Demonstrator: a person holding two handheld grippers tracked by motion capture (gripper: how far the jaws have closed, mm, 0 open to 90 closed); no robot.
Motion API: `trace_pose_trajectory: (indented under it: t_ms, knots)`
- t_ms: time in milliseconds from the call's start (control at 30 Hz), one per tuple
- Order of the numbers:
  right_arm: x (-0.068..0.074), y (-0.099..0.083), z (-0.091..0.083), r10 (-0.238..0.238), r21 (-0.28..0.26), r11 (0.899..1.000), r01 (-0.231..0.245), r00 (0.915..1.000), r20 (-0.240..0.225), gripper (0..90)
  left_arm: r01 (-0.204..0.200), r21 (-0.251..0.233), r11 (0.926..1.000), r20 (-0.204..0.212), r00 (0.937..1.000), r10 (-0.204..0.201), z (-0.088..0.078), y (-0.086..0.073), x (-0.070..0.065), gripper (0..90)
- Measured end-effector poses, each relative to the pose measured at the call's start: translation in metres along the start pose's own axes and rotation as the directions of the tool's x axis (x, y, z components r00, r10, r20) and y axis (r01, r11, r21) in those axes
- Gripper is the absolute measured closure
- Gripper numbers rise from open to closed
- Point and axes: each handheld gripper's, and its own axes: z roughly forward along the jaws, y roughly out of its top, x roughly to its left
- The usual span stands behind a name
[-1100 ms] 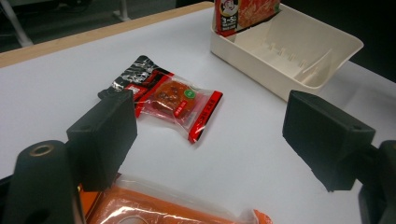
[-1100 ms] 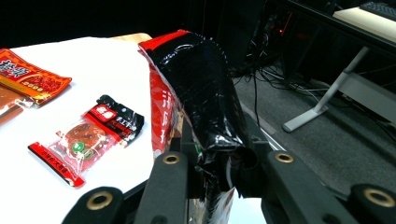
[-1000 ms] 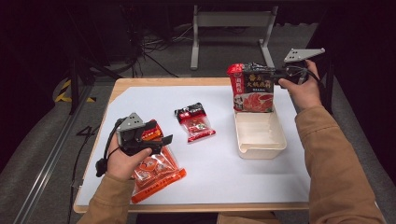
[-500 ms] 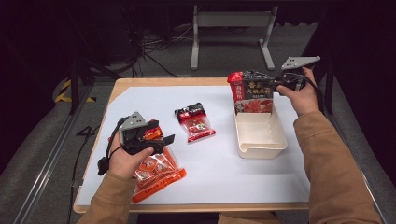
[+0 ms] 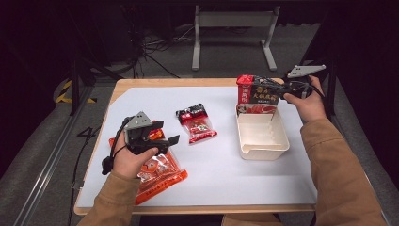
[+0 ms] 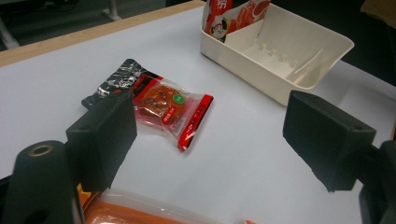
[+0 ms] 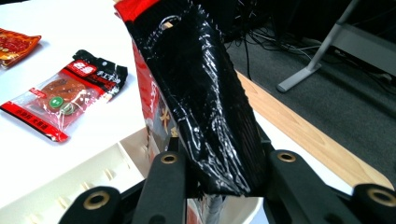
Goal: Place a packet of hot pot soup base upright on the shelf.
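A tall red-and-black snack pack stands upright at the far end of the cream tray, its lower edge inside the tray's rim. My right gripper is shut on the pack's sides, and its jaws have just tightened a little on it. My left gripper hovers open over the top of an orange sauce packet at the table's front left, with nothing between its fingers. A small red-and-black packet lies flat mid-table.
The white mat ends at a wooden table edge. A metal stand and cables sit on the floor beyond the table. The tray's inside has ribbed walls and a divider.
My right gripper has come down and slightly nearer with the tall pack, whose bottom now dips into the tray's far end. The left hand has stayed put.
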Motion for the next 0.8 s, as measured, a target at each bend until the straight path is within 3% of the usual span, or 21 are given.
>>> trace_pose_trajectory:
  t_ms: [200,433,500,633,667,800]
  knots:
    - [-0.001,-0.004,-0.002,0.020,-0.002,1.000,-0.020,0.9998,-0.001,75.4,-0.006,0.004,1.0000,0.003,1.0000,0.006,0.002,0.000,0.001,18.3]
    - [0.001,-0.002,-0.002,0.037,-0.005,0.999,-0.037,0.9993,0.002,66.5,0.014,-0.013,0.9998,0.014,0.9998,-0.014,0.003,0.000,0.001,17.0]
    - [0.002,-0.001,-0.005,0.050,-0.016,0.999,-0.049,0.9986,0.017,54.4,0.007,-0.018,0.9998,0.017,0.9998,-0.007,0.005,0.000,0.002,16.4]
    - [0.003,0.000,-0.008,0.067,-0.031,0.997,-0.066,0.9977,0.010,45.3,-0.003,-0.015,0.9999,0.020,0.9998,0.003,0.007,0.000,0.002,15.6]
    - [0.005,0.001,-0.010,0.065,-0.031,0.997,-0.064,0.9978,0.017,39.3,-0.001,-0.012,0.9999,0.017,0.9999,0.001,0.007,0.000,0.002,15.2]
    - [0.007,0.002,-0.014,0.062,-0.044,0.997,-0.060,0.9971,0.043,33.0,-0.002,-0.018,0.9998,0.027,0.9996,0.002,0.009,-0.001,0.002,14.2]
